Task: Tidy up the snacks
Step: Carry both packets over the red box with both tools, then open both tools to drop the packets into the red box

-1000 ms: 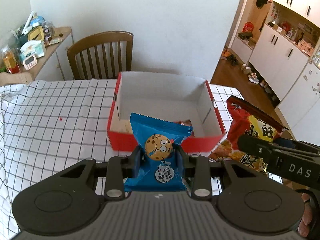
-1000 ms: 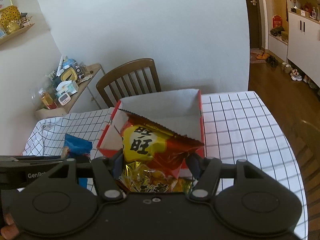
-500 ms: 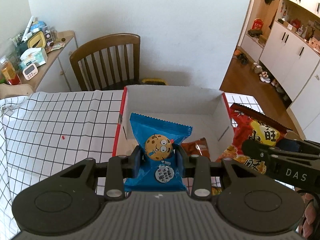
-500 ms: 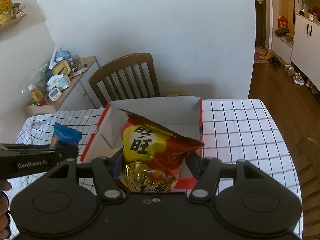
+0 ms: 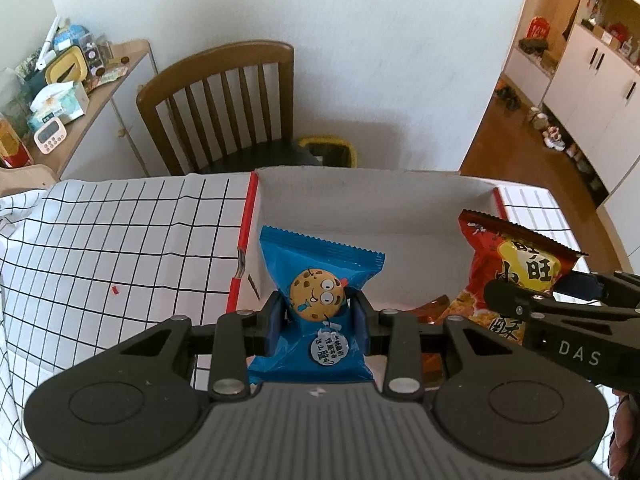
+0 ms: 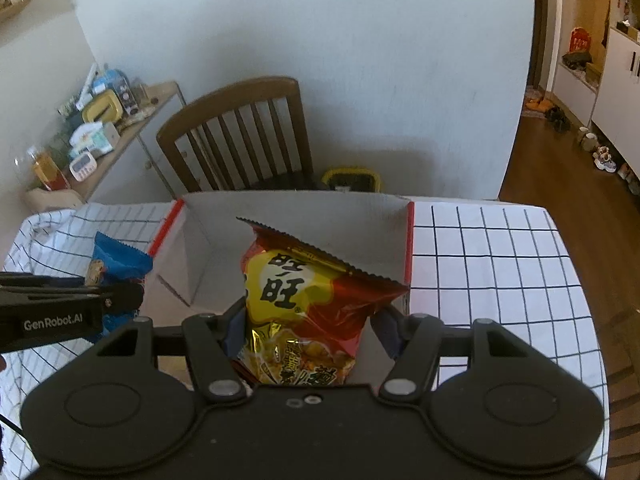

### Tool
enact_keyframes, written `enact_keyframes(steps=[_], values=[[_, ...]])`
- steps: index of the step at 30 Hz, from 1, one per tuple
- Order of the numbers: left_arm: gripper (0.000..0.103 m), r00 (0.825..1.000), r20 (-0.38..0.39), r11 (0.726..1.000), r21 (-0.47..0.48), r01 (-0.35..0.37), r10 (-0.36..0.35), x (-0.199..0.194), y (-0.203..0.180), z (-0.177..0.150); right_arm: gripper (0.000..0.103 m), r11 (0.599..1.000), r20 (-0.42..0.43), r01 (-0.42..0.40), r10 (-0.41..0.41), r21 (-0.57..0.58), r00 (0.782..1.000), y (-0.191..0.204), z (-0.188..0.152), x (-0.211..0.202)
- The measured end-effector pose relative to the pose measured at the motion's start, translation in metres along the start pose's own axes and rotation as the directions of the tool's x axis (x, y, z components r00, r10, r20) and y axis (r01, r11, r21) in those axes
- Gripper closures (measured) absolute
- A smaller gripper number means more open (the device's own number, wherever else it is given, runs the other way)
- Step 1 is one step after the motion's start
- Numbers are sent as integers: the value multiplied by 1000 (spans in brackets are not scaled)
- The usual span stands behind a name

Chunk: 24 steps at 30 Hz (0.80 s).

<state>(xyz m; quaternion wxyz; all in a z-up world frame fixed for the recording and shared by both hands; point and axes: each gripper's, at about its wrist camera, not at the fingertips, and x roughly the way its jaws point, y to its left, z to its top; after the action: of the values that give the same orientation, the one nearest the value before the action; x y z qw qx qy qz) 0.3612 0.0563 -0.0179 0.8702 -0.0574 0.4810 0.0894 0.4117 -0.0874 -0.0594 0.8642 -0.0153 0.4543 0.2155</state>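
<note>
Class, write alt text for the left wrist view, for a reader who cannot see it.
The left gripper holds a blue cookie packet above an open red-and-white cardboard box on a checked tablecloth. At right, the right gripper holds a red snack bag over the box; a wooden chair stands behind.

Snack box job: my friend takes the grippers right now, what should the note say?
Left gripper: shut on the blue cookie packet, held over the box's left side.
Right gripper: shut on the red-and-yellow snack bag, held over the box.
Red-and-white box sits on the checked tablecloth; a brown packet already lies inside.
Left to do: lower both snacks into the box and let go.
</note>
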Motion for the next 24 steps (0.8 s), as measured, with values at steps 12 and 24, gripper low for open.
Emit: enact_keyframes(steps=[12, 24], values=[[68, 996, -81, 999, 4, -33, 33, 57, 0, 8, 40, 1000, -110, 11, -12, -13, 994, -3, 6, 57], [68, 987, -150, 998, 42, -47, 53, 94, -10, -5, 39, 999, -155, 14, -21, -43, 988, 2, 4, 76]])
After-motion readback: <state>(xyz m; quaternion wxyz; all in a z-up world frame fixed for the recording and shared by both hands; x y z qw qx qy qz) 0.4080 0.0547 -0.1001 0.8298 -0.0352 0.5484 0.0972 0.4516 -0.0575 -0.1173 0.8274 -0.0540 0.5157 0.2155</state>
